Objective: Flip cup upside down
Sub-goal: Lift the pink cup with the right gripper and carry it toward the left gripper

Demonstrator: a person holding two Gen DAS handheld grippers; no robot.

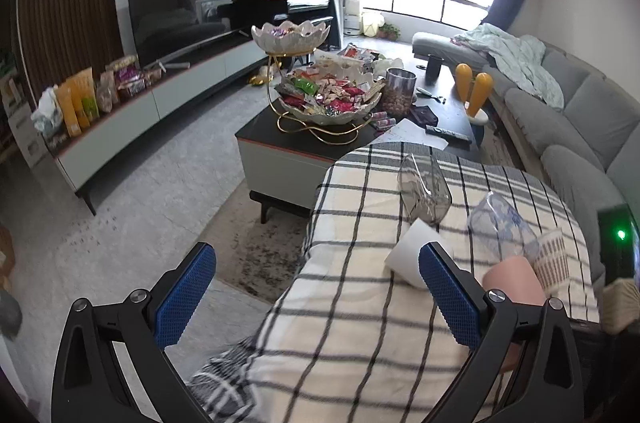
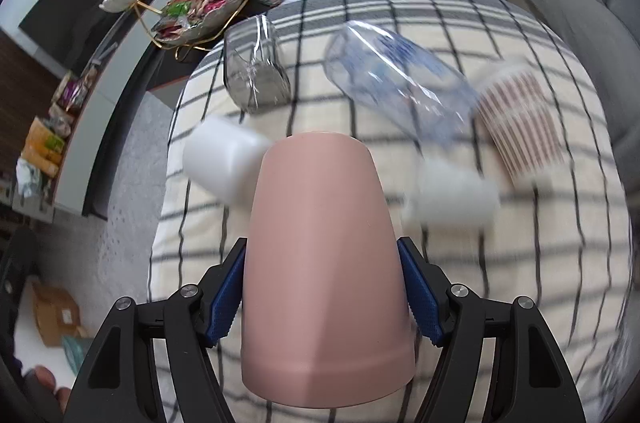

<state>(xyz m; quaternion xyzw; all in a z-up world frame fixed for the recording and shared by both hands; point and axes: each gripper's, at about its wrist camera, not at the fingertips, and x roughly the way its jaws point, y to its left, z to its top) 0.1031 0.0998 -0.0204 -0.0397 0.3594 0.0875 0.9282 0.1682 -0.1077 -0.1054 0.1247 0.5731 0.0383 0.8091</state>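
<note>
1. The pink cup [image 2: 326,263] is clamped between the right tool's [image 2: 324,297] pads, above the checked cloth [image 2: 540,223].
2. The left tool [image 1: 318,297], spread wide and empty, is seen only in the left view.
3. Bare cloth is seen beside the white cup [image 2: 224,165].

Snack bowl [image 1: 329,103] sits on coffee table [image 1: 280,147].

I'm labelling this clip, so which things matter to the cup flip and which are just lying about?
In the job:
pink cup
right gripper, clamping it
checked cloth

Lying about:
clear printed cup
smoky glass
striped paper cup
white cup
left gripper, open
</note>
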